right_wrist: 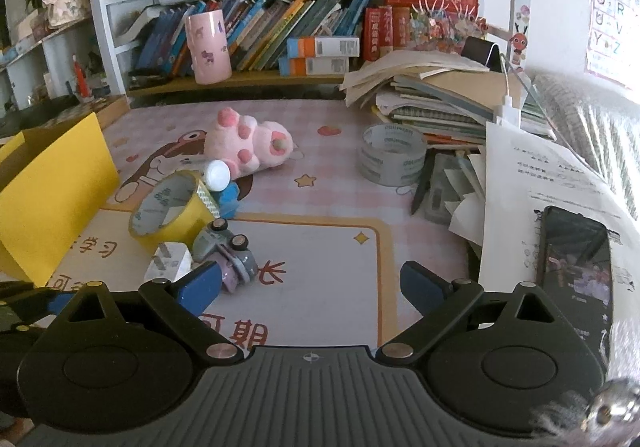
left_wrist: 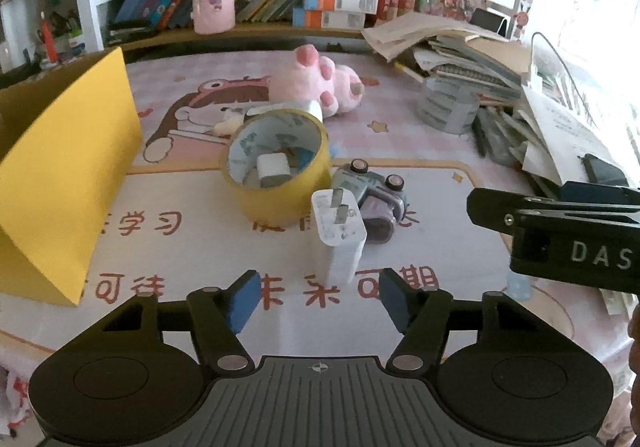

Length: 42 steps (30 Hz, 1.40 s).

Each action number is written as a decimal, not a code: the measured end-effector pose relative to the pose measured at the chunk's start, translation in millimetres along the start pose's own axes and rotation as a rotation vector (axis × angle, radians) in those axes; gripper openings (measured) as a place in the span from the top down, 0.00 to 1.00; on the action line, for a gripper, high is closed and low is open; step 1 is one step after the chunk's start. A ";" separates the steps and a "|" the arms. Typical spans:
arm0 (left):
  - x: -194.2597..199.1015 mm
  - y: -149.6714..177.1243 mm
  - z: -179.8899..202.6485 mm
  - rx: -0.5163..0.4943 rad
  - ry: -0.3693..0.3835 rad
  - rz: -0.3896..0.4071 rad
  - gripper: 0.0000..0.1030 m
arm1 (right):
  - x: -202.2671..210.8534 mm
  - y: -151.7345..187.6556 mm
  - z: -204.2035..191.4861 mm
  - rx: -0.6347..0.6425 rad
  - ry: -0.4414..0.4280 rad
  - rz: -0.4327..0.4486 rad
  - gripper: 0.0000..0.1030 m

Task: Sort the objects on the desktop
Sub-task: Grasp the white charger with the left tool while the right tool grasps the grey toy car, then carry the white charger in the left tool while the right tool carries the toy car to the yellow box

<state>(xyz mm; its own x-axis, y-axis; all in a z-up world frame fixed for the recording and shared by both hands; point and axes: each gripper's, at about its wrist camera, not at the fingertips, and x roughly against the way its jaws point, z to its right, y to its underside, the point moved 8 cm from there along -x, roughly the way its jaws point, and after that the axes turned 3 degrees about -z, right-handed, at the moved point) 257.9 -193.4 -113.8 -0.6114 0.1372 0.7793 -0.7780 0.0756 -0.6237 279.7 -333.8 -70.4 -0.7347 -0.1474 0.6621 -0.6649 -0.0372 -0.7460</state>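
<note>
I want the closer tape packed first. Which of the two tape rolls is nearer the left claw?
The yellow tape roll, beside the white charger ahead of the left claw. The grey tape roll sits farther back by the paper stack.

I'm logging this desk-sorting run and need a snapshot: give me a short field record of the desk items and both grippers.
surface: desk mat with cartoon print
nearest item: white charger plug, upright, prongs up, just ahead of the left gripper
beside plug: toy car, tipped on its side
tape: yellow tape roll behind the plug; grey tape roll near the paper stack
other: pink plush toy; yellow folder; phone on papers
left gripper: open, nothing held
right gripper: open, nothing held
</note>
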 end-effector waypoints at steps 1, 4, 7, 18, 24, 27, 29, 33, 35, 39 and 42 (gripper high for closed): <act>-2.7 -1.4 1.3 -0.004 0.000 -0.001 0.40 | -1.5 -0.5 1.4 0.004 0.006 -0.002 0.06; -8.6 -5.5 4.0 -0.018 -0.003 -0.001 0.48 | -6.9 -1.3 6.1 0.009 0.025 -0.011 0.06; -16.1 -6.8 3.6 -0.020 -0.009 -0.013 0.53 | -12.2 -2.3 9.5 0.006 0.025 -0.023 0.06; -31.4 -15.4 6.2 -0.054 -0.014 0.006 0.74 | -31.7 -4.3 -3.0 0.032 -0.044 -0.070 0.06; -20.4 -13.0 -22.9 0.005 -0.062 0.003 0.75 | -49.6 -5.8 -17.2 0.049 -0.098 -0.113 0.06; -10.5 -4.5 -40.2 0.065 -0.073 -0.009 0.76 | -61.1 -3.9 -32.3 0.104 -0.142 -0.137 0.07; 0.2 1.4 -50.0 0.109 -0.076 -0.003 0.75 | -69.9 -3.0 -44.4 0.162 -0.170 -0.145 0.14; 19.0 4.8 -60.0 0.159 -0.074 0.018 0.76 | -89.7 -0.4 -62.4 0.304 -0.191 -0.165 0.23; 27.0 5.1 -62.6 0.173 -0.080 0.027 0.76 | -97.7 2.4 -67.6 0.355 -0.204 -0.186 0.31; 35.6 5.8 -64.7 0.187 -0.087 0.036 0.76 | -101.9 2.4 -69.1 0.367 -0.230 -0.186 0.38; 39.6 5.7 -63.9 0.189 -0.084 0.040 0.76 | -101.9 0.3 -70.6 0.355 -0.233 -0.176 0.55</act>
<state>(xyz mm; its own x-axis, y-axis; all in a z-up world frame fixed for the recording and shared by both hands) 238.5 -124.4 -90.3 -0.6460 0.0532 0.7615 -0.7614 -0.1158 -0.6379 344.9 -249.0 -133.1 -0.5378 -0.3258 0.7776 -0.6598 -0.4116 -0.6287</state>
